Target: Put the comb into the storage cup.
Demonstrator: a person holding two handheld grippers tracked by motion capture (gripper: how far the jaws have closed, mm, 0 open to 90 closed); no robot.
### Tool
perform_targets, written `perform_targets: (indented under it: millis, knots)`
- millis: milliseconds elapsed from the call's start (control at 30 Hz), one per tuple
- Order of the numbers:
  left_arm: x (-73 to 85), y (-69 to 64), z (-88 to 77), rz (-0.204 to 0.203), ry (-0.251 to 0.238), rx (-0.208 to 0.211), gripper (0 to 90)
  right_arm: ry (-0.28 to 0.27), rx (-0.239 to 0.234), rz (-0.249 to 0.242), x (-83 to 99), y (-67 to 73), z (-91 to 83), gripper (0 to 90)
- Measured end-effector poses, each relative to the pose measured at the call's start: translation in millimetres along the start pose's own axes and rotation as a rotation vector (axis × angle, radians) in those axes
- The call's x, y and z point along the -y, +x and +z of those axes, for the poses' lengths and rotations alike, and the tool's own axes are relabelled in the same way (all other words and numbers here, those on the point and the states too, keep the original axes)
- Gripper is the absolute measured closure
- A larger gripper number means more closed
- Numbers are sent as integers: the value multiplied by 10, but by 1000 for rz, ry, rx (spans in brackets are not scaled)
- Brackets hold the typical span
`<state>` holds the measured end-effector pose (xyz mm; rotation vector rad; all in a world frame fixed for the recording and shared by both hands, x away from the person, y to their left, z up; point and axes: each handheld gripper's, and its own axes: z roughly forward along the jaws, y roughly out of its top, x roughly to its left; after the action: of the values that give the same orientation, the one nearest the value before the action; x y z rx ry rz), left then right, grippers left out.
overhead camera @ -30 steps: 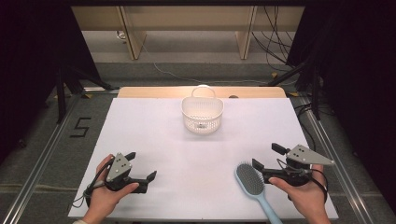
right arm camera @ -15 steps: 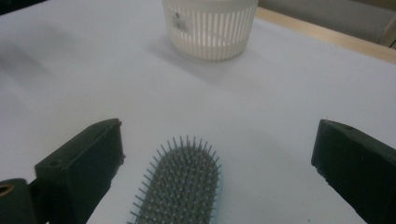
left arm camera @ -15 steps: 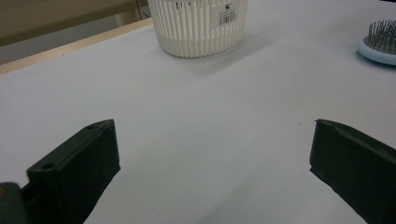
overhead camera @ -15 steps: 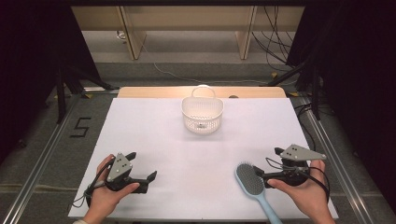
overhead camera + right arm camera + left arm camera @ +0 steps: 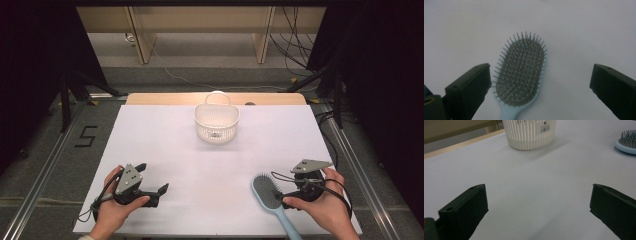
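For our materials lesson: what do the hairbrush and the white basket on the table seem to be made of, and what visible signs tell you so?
Hairbrush: probably plastic, with a smooth pale blue frame and handle; the grey pad, studded with thin, round-tipped pins, looks matte, perhaps rubbery.
Basket: most likely moulded plastic, off-white with a slight sheen; evenly slotted walls, a thin loop handle and a barcode sticker point to that.

High view: fixed above the near edge, facing forward and down, taking in the whole table [image 5: 165,145]. Left gripper view: low over the table, looking out toward the white basket [image 5: 530,133] at the far side, hairbrush [image 5: 626,141] at its right edge. Right gripper view: close, angled down on the hairbrush. All three views share the brush; high and left views share the basket.
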<state>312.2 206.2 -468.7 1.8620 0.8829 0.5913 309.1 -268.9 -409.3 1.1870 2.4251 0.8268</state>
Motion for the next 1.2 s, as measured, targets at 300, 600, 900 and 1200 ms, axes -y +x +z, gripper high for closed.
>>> perform_targets:
  millis: [300, 600, 900, 1200]
  knots:
    - [-3, -2, 2, 2, -1, 2, 10, 149, -6, 16, 27, 49, 36, 104]
    - [-5, -4, 4, 5, -1, 5, 10, 315, -33, 26, 50, 109, 119, 191]
    - [-7, -7, 5, 5, -1, 5, 10, 394, -34, 50, 58, 133, 182, 201]
    - [-7, -5, 4, 5, -2, 6, 10, 505, -34, 66, 85, 213, 351, 234]
